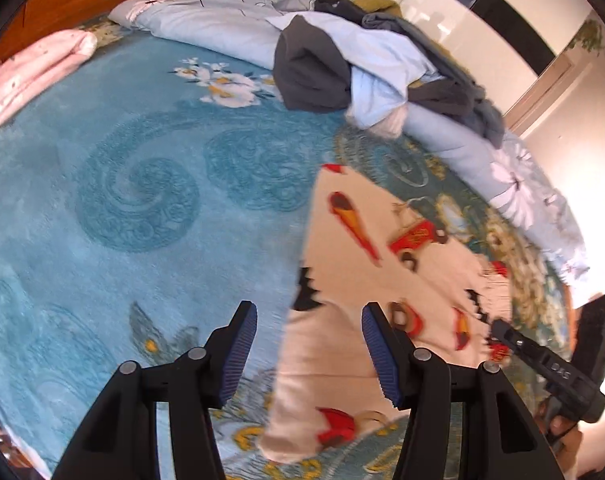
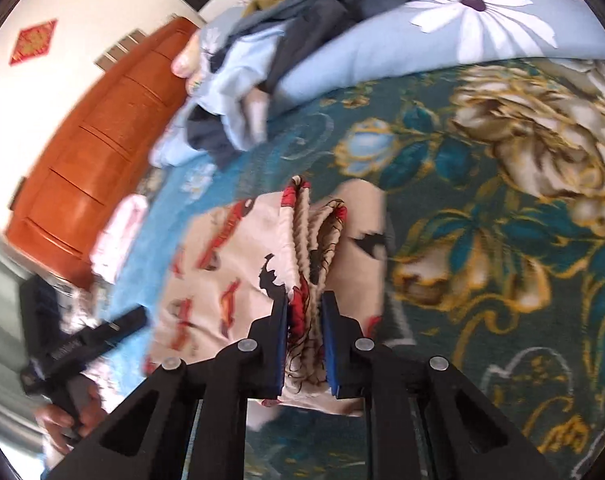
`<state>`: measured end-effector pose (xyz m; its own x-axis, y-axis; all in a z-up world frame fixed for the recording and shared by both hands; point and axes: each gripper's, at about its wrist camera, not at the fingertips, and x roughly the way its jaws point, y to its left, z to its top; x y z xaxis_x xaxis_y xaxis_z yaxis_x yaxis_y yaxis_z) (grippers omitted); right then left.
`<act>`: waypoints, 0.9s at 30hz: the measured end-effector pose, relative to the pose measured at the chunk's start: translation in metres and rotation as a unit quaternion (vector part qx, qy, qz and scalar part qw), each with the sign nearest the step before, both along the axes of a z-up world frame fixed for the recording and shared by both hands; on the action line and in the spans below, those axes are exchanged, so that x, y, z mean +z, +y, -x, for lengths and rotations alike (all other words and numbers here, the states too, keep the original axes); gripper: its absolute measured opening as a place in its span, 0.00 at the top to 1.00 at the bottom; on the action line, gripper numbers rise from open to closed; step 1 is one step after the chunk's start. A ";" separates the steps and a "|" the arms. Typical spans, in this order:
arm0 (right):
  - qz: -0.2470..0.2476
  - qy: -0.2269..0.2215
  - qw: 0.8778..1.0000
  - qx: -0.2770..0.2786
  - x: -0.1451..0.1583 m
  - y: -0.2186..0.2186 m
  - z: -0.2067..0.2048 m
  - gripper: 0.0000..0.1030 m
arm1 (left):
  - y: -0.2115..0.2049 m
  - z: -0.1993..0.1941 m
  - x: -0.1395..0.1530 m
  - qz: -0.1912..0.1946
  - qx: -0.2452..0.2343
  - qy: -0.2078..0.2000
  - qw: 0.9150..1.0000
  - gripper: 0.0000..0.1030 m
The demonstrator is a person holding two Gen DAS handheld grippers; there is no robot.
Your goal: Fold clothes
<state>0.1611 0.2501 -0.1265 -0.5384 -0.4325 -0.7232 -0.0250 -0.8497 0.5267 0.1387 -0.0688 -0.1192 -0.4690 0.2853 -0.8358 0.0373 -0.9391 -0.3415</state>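
Right tool [image 2: 305,316] clenches the gathered waistband of the cream car-print cotton trousers [image 1: 354,248], lying at 5 o'clock on the bed [image 1: 142,200]. Left tool [image 1: 309,344] gapes, empty; it should pinch the leg before lifting evenly.

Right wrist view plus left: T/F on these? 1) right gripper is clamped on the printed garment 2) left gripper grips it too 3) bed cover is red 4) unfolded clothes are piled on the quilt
1) True: the right gripper pinches a bunched fold of the cream printed garment.
2) False: the left gripper is open, its pads not pressing the cloth.
3) False: the bed cover is blue and teal.
4) True: the clothes pile sits on the floral quilt.
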 end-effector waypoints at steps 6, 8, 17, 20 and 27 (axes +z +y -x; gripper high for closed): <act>-0.031 -0.026 0.999 -0.010 -0.013 0.009 -0.003 0.58 | -0.010 0.015 -0.028 -0.029 -0.010 -0.037 0.999 0.43; -0.024 -0.032 0.999 -0.016 -0.019 0.014 -0.003 0.52 | -0.016 0.020 -0.033 -0.059 -0.012 -0.044 0.997 0.43; 0.085 -0.048 0.995 -0.037 -0.037 0.026 -0.001 0.70 | -0.007 0.027 -0.036 -0.108 -0.024 -0.043 0.993 0.53; 0.090 -0.049 0.994 -0.041 -0.037 0.025 -0.001 0.74 | 0.000 0.022 -0.034 -0.095 -0.030 -0.032 0.994 0.72; 0.078 -0.030 0.996 -0.020 -0.016 0.021 0.001 0.77 | 0.009 0.012 -0.018 -0.065 -0.050 0.004 0.997 0.81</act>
